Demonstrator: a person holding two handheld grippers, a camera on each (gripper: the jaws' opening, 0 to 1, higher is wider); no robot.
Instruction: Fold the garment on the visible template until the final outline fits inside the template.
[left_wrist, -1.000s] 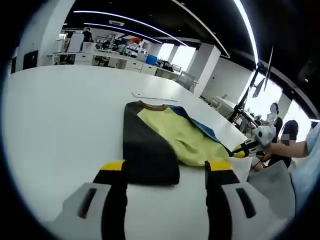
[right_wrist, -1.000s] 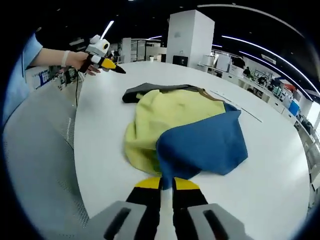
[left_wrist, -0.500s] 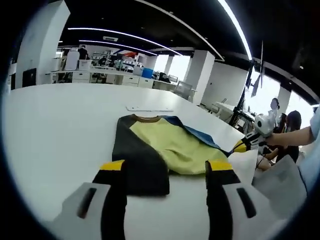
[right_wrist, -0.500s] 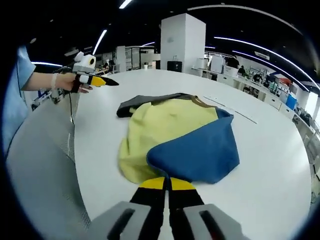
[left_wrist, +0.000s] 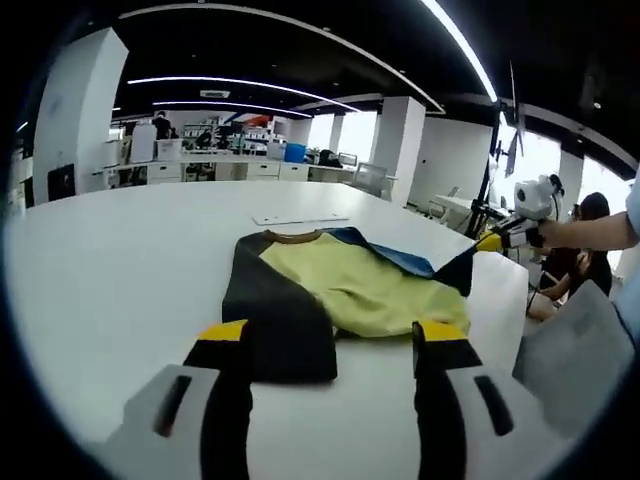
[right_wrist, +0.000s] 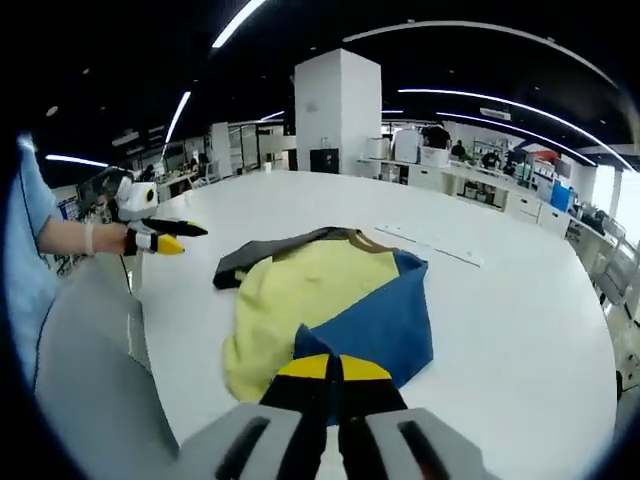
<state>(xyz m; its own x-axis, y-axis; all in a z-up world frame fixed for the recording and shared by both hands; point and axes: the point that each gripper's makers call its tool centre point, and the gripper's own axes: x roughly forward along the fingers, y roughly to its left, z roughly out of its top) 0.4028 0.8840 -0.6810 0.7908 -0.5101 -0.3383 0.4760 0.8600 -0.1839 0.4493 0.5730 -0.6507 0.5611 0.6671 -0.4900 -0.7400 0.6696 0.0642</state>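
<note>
- Right gripper view: the garment (right_wrist: 320, 310) is seen lying on the white table (right_wrist: 500, 300), yellow in the middle, a dark sleeve to the left, a blue part folded over to the right.
- A corner of the blue part is clamped between the jaws of the right gripper (right_wrist: 333, 368); the yellow tips are pressed together on the cloth, and the corner is lifted off the table.
- Left gripper view: the same garment (left_wrist: 330, 290) is seen near the table edge, brown collar at the far side, dark sleeve lying flat nearest the camera.
- The blue corner is pulled up to a peak at the right, where the right gripper (left_wrist: 492, 240) is held by a hand (left_wrist: 560, 233).
- The left gripper (left_wrist: 332, 332) is held above the table just short of the dark sleeve, jaws wide apart, nothing between them.
- In the right gripper view, the left gripper (right_wrist: 170, 236) is seen off the table's left edge, apart from the garment.
- A thin white strip (left_wrist: 300, 217) lies on the table beyond the collar; whether it is the template cannot be told.
- Desks and a white pillar (right_wrist: 335, 115) stand behind.
</note>
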